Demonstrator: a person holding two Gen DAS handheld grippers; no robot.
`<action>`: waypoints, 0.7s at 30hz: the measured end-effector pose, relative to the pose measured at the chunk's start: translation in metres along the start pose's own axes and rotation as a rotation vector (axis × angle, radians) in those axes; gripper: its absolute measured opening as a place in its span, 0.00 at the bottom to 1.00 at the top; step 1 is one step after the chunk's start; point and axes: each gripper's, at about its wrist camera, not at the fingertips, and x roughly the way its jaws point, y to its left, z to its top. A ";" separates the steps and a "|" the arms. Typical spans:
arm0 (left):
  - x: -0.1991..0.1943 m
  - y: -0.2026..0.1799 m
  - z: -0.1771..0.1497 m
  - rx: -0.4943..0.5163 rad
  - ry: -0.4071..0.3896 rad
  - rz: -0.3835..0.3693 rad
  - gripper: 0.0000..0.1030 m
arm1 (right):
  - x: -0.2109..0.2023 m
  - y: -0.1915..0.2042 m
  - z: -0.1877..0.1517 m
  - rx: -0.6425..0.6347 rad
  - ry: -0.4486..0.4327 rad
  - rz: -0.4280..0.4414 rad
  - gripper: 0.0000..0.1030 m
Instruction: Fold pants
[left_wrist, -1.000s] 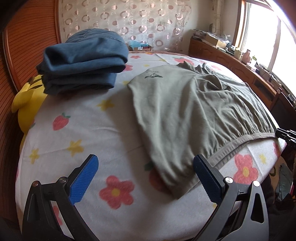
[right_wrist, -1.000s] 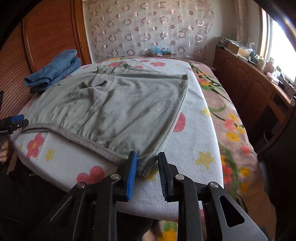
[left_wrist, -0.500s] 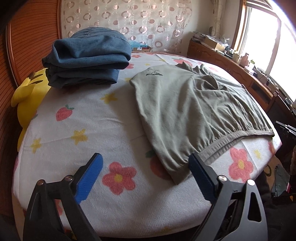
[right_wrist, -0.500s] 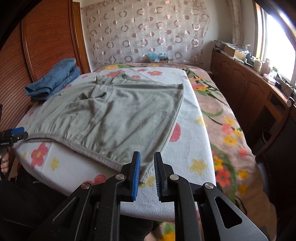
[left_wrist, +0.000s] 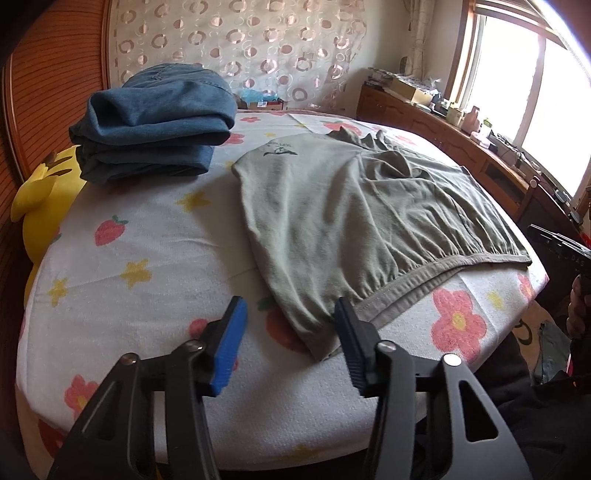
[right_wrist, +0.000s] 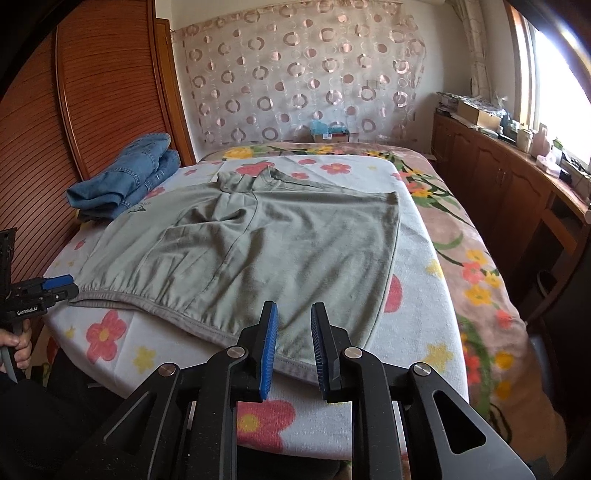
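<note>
A floral terry blanket (right_wrist: 421, 291) covers the bed; soft grey-green pants (right_wrist: 280, 243) lie flat at centre, folded denim (right_wrist: 129, 173) at 10 o'clock. "GenRobot.AI" marks the left gripper (left_wrist: 288, 332), jaws wide, empty. The right gripper (right_wrist: 293, 339) stands narrowly parted, empty, over the waistband corner.

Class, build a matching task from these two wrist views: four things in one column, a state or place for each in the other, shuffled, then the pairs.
Things
1. grey-green pants
2. folded jeans
3. left tool
4. yellow plush toy

States or places
A. stacked at the far left of the bed, beside the wooden headboard
B. wedged between the bed's edge and the headboard
C. spread flat on the flowered sheet, waistband toward the camera
D. fingers wide apart, at the waistband's left corner

Pairs: 1-C, 2-A, 3-D, 4-B
</note>
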 end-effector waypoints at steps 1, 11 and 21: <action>0.001 -0.001 0.000 0.006 -0.001 -0.001 0.41 | 0.001 -0.001 0.000 0.002 0.002 -0.001 0.19; 0.002 -0.004 0.003 0.022 -0.004 -0.024 0.05 | 0.004 -0.001 0.000 0.013 0.008 0.006 0.19; -0.010 -0.029 0.029 0.086 -0.053 -0.061 0.03 | 0.008 -0.004 -0.003 0.037 0.005 0.016 0.19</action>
